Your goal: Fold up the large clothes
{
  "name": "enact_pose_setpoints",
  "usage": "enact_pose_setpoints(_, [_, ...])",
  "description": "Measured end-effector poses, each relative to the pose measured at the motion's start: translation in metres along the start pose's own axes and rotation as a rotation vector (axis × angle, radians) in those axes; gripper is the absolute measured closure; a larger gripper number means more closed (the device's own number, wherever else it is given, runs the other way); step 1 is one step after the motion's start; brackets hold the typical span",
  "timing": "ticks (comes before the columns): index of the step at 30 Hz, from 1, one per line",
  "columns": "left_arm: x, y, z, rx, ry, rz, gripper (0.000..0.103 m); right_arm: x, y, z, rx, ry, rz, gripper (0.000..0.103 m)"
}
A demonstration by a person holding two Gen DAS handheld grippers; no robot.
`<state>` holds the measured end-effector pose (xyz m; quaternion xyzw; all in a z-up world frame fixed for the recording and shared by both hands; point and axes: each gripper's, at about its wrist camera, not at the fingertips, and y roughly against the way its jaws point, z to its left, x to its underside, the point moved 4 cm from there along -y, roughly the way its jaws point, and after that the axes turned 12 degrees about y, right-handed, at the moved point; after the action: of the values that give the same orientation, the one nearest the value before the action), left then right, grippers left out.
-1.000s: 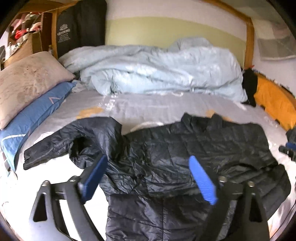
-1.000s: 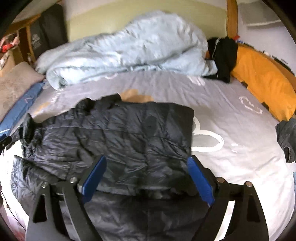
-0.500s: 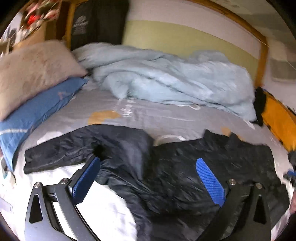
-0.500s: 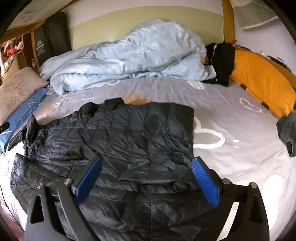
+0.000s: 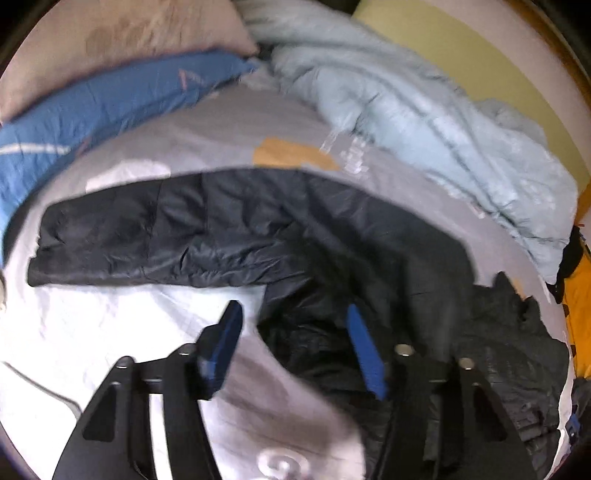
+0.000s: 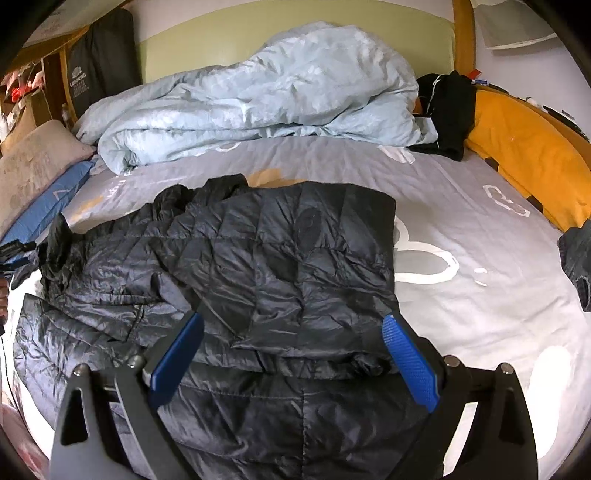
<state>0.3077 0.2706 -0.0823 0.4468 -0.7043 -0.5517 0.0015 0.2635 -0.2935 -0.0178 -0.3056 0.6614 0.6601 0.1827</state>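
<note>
Spread across the grey bed sheet [image 6: 461,177] lies a black quilted jacket [image 6: 280,258], its body partly folded over on itself, with one sleeve [image 5: 147,236] stretched out flat toward the blue pillow [image 5: 92,110]. Over the armpit area of that jacket, where the sleeve meets the body, hangs the left claw [image 5: 291,332]; its blue pads [image 5: 364,354] are closing, and the edge of the dark fabric sits in the gap between them, though the blur hides whether either pad presses on it yet. Above the lower part of the jacket sits the right claw [image 6: 291,332], its pads spread wide apart and gripping nothing, the fabric lying loose beneath. Behind the jacket a pale blue duvet [image 6: 258,92] is bunched against the green headboard [image 6: 295,22]. An orange cushion [image 6: 524,155] runs along the far side of the bed, with a dark garment [image 6: 448,107] heaped beside the duvet.
</note>
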Motion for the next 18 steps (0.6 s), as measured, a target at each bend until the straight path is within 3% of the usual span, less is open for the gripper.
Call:
enact_pose_setpoints(5, [0.002,-0.026,0.014,-0.021,0.022,0.057,0.072,0.002,-0.005,0.001,0.008,0.002,0.018,0.006])
enact_pose_setpoints(7, [0.006,-0.029,0.012,-0.027,-0.002,0.062,0.101,0.002,-0.005,0.002,0.005,0.0,0.018,0.006])
enact_pose_setpoints(11, [0.01,-0.006,-0.008,-0.003,-0.088,-0.032,0.102,0.001,-0.003,0.004,0.009,0.011,0.016,0.006])
enact_pose_setpoints(16, [0.034,0.067,-0.067,0.166,-0.225,-0.167,0.102,0.0,0.001,0.001,0.01,0.004,0.009,0.006])
enact_pose_setpoints(18, [0.056,0.097,-0.093,0.27,-0.278,-0.177,0.102,-0.001,0.003,0.0,0.005,-0.005,0.005,0.006])
